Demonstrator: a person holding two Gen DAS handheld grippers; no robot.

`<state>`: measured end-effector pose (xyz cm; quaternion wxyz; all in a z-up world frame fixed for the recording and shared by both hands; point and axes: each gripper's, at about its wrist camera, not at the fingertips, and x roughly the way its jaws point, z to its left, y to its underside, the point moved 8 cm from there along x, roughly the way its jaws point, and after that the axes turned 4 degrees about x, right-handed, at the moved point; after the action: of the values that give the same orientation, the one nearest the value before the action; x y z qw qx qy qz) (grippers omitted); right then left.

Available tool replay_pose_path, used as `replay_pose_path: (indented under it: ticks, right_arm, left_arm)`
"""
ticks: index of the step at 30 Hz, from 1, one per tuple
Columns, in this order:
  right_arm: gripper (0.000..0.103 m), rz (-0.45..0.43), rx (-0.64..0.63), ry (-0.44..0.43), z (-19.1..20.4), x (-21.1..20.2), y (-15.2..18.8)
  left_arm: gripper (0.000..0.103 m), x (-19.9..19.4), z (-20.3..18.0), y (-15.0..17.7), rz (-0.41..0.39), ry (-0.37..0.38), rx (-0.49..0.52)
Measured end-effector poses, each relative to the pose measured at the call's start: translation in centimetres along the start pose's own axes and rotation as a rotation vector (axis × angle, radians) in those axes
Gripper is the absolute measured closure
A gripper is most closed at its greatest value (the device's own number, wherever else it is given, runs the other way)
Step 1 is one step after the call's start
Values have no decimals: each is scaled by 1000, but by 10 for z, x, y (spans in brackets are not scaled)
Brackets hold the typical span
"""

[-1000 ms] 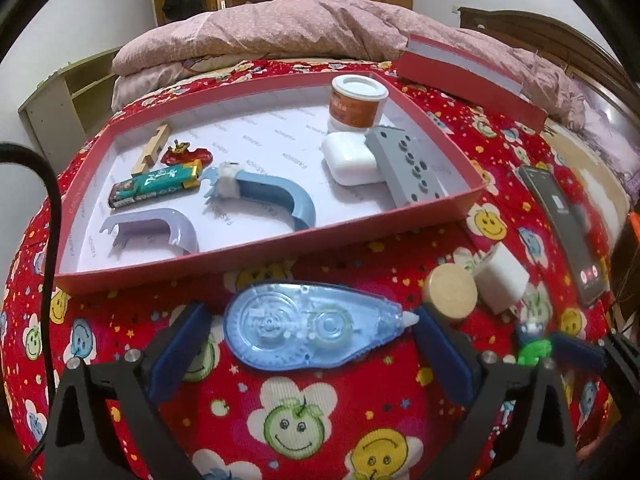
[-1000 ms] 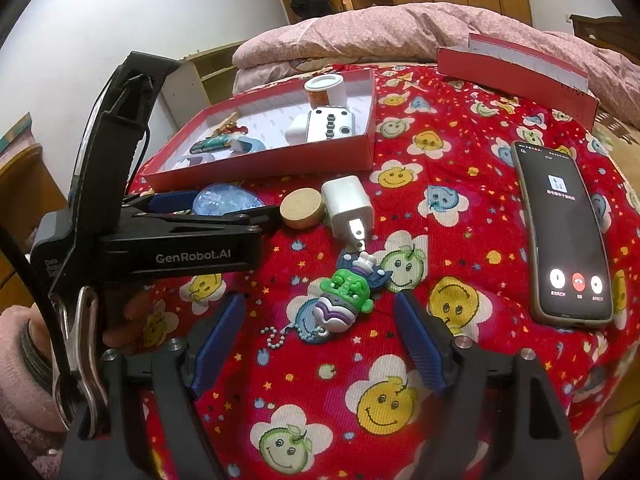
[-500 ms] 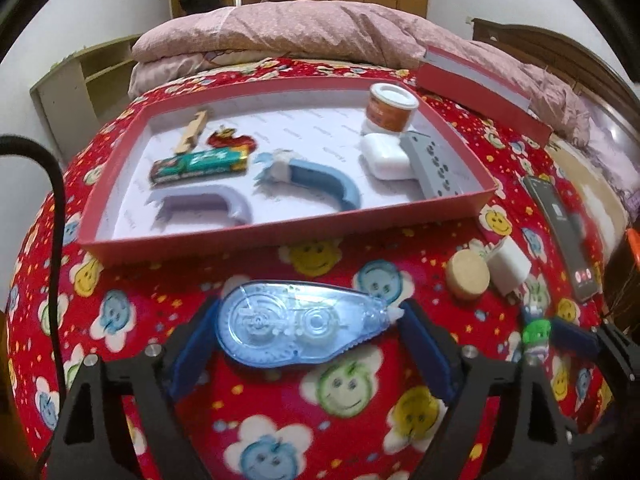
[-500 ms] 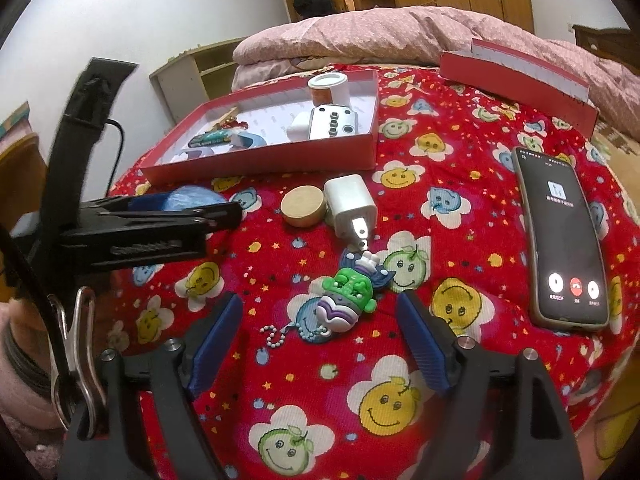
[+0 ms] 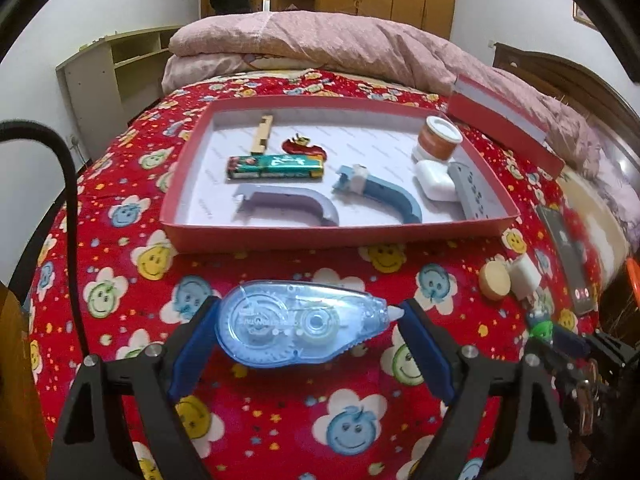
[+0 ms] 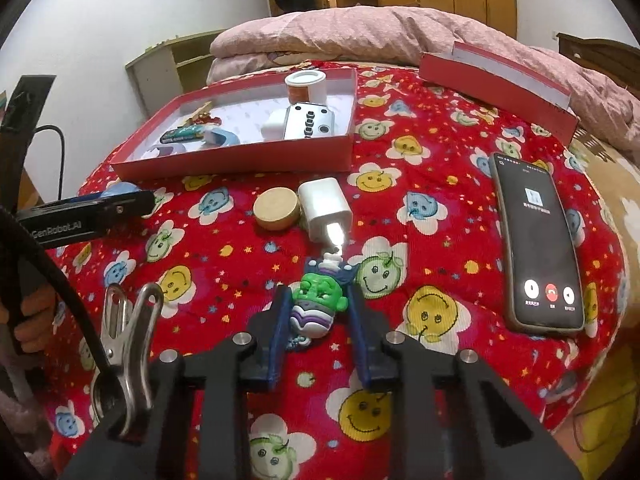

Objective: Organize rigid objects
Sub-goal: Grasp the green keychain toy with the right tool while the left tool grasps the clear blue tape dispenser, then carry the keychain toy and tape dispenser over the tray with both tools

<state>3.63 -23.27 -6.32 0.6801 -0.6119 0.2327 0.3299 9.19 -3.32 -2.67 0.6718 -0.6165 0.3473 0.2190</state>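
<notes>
My left gripper (image 5: 308, 320) is shut on a clear blue correction tape dispenser (image 5: 298, 323) and holds it above the bedspread in front of the red box (image 5: 320, 236). The box holds a gum pack (image 5: 275, 166), two curved clips (image 5: 288, 205), a white case (image 5: 434, 179), a grey block (image 5: 474, 196) and a small jar (image 5: 438, 138). My right gripper (image 6: 318, 304) has closed on the green and purple toy keychain (image 6: 316, 306) lying on the bedspread. A wooden disc (image 6: 277, 208) and a white charger (image 6: 325, 208) lie just beyond it.
A phone (image 6: 536, 240) with a call screen lies at the right. The red box lid (image 6: 496, 80) leans at the back right against the pink quilt (image 6: 360, 36). The left gripper's body (image 6: 80, 216) reaches in from the left in the right wrist view.
My left gripper has lifted the tape dispenser and drawn back from the box. My right gripper has moved forward and closed from wide open onto the toy keychain.
</notes>
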Motion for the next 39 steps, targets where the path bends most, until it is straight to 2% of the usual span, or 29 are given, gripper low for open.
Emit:
replay_pose_path:
  ticks: [2,7,15,24,39]
  right_arm:
    - [74,6,-4,-7,3,-1,1]
    - [74,30,14,-114,22,-6,6]
    - [75,15,-37,-176,52,-13,-1]
    - [75,-4,-74,-201,65,-17,-23]
    - [75,-55,-94,-219,78,-15,-74]
  left_arm:
    - [12,-3,3,-1,-9,-3,-1]
    - [12,-11,16,-3,-20,-3,-31]
    - [12,-20,30,-12,-43,-19,-53]
    - [12,-20,34,-29,-48,-6,-67]
    - [12,-5,36,-84,-98,-17,-42]
